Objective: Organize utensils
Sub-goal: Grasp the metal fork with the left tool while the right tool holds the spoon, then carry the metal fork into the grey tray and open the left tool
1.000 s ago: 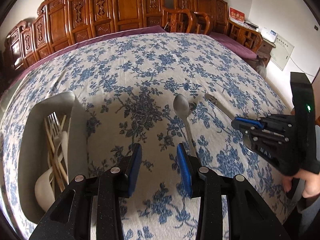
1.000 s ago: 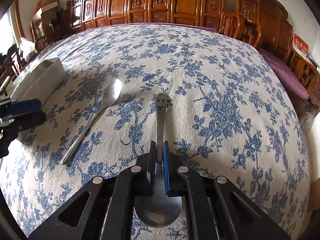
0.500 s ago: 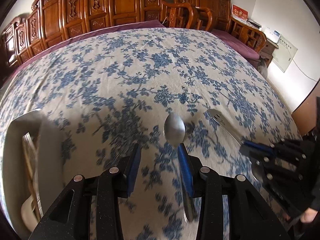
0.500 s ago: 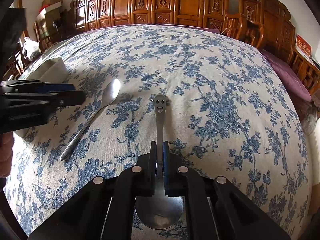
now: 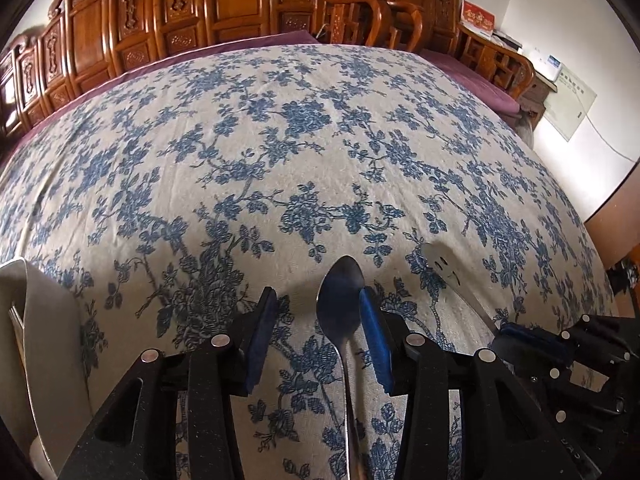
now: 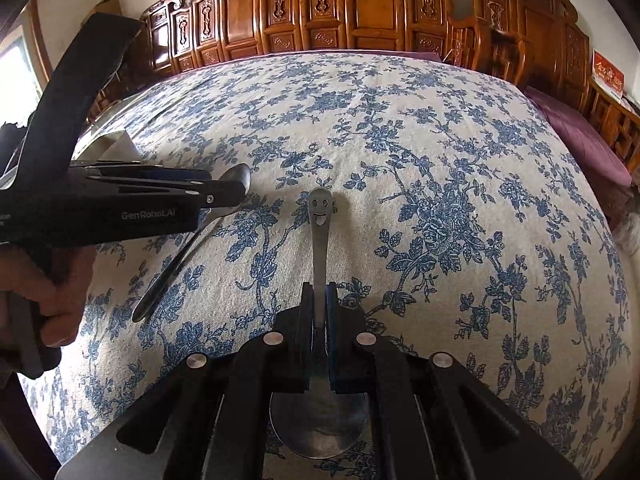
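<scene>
A long steel spoon (image 5: 340, 312) lies on the blue-flowered tablecloth. My left gripper (image 5: 318, 334) is open, its blue pads on either side of the spoon's bowl, the right pad close against it. In the right wrist view the left gripper (image 6: 224, 192) hovers over that spoon (image 6: 176, 264). My right gripper (image 6: 319, 320) is shut on the handle of a smiley-face spoon (image 6: 320, 220), whose round bowl sits under the gripper body. That spoon's handle end (image 5: 438, 262) and the right gripper (image 5: 532, 346) also show in the left wrist view.
A white utensil tray (image 5: 48, 336) holding chopsticks stands at the left edge of the table; its corner shows in the right wrist view (image 6: 116, 146). Carved wooden chairs (image 5: 240, 8) line the far side. A purple cloth edges the table.
My left gripper has moved right and forward, away from the tray, until its open pads straddle the long spoon's bowl. My right gripper has stayed shut on the smiley spoon, nearly still.
</scene>
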Demonstrator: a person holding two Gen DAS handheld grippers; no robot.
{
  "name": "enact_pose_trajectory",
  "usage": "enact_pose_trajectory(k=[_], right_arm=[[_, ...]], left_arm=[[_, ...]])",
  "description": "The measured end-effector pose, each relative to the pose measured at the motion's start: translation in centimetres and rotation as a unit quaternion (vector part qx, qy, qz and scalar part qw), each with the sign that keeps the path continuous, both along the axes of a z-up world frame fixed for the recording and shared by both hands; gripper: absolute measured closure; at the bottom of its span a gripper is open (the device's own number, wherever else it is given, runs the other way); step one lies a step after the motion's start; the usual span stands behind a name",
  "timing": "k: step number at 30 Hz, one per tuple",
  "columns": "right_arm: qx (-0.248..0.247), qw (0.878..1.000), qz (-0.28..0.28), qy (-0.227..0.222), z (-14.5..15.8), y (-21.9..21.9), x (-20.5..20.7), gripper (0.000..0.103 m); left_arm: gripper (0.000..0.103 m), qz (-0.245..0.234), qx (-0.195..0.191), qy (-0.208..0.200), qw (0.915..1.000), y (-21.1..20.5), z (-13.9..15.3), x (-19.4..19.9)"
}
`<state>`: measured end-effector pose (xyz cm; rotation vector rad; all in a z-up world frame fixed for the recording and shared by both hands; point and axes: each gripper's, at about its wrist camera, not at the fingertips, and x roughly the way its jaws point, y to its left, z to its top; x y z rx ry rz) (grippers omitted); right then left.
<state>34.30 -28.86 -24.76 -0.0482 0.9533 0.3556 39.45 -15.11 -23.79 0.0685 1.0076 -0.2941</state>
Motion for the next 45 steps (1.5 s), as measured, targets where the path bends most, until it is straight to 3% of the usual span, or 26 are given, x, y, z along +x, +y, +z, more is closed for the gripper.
enact_pose_trajectory(k=[9, 15, 25, 45], right_arm=[[0.003, 1.000, -0.001, 0.001, 0.0, 0.0, 0.0, 0.096], [-0.003, 1.000, -0.006, -0.004, 0.0, 0.3, -0.4, 0.096], [-0.009, 1.000, -0.002, -0.024, 1.8, 2.1, -2.1, 0.096], [-0.028, 0.997, 0.022, -0.065, 8.3, 8.9, -5.8, 0.096]], left_arm=[[0.101, -0.039, 0.026, -0.011, 0.9988, -2.0, 0.0, -1.2], [0.101, -0.037, 0.024, -0.010, 0.9990, -1.5, 0.9, -2.4], [0.101, -0.024, 0.024, -0.043, 0.9985, 2.1, 5.6, -5.5], [0.101, 0.046, 0.025, -0.080, 0.9954, 15.0, 11.0, -10.3]])
